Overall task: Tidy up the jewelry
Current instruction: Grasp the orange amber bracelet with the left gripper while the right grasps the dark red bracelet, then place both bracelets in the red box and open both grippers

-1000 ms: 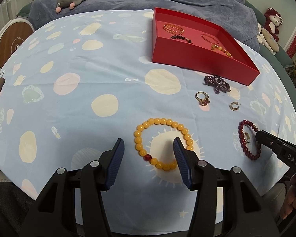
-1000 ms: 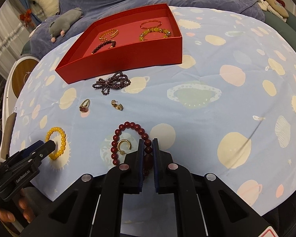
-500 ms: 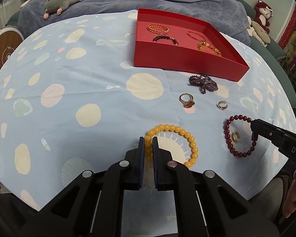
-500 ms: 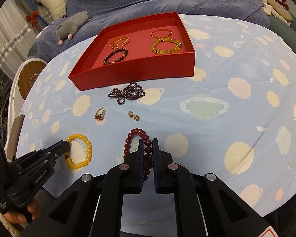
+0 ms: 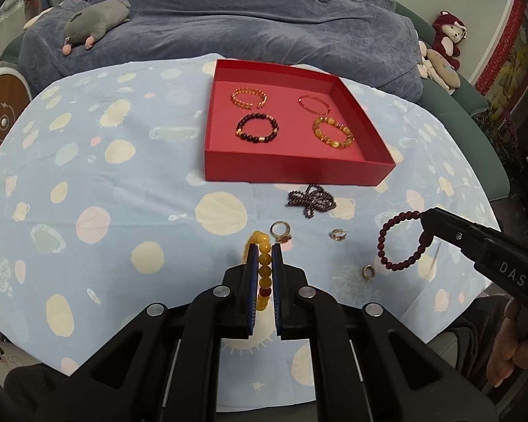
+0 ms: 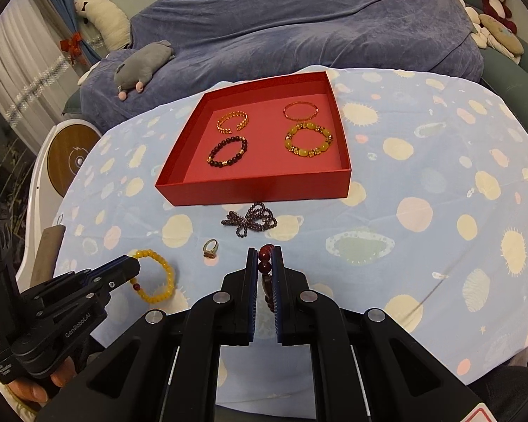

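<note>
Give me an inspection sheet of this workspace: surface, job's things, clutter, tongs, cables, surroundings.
Surface: round table under a blue spotted cloth.
Job's things: red box holds four bracelets; purple bead strand, gold ring and two small earrings lie on the cloth.
Clutter: nothing seen.
Tongs: left tongs shut on the yellow bracelet; right tongs shut on the dark red bracelet; both bracelets hang off the cloth.
Cables: nothing seen.
Surroundings: blue-covered sofa with plush toys.
</note>
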Motion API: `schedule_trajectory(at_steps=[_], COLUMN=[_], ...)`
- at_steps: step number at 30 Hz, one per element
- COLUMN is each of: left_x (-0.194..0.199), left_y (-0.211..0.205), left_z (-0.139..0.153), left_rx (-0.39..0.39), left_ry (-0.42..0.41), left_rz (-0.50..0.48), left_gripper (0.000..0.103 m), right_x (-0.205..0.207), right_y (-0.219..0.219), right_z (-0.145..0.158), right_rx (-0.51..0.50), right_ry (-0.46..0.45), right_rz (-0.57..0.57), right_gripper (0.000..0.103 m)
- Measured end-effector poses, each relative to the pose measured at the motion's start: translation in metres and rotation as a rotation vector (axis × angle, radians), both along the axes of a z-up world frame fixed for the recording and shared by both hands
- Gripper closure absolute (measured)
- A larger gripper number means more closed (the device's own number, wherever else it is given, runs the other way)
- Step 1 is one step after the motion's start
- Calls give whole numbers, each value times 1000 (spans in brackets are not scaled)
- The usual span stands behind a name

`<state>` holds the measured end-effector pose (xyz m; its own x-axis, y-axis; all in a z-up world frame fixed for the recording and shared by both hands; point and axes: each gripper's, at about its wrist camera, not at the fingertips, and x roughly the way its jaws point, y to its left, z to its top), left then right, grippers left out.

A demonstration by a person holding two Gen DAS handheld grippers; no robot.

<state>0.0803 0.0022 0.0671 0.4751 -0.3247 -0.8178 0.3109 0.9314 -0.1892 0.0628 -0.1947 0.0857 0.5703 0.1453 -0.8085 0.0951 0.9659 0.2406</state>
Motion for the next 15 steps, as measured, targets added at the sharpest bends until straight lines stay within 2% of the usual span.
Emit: schedule_trajectory(at_steps=[6,9,15], left_x=[26,48,97], left_y=[-21,-31,-49], left_z=[35,51,60], left_rx=[-47,-104,-215], left_ry=[-51,-69,-52], left_rz=[-54,-63,-61], left_gripper=[96,96,96], right_x=[29,53,100], right_y=[-8,-11,-12], right_z=[29,39,37], right_rx=[-26,-26,19], right_ry=[-59,-79,-89], right_rz=[12,14,17], right_gripper=[96,96,96])
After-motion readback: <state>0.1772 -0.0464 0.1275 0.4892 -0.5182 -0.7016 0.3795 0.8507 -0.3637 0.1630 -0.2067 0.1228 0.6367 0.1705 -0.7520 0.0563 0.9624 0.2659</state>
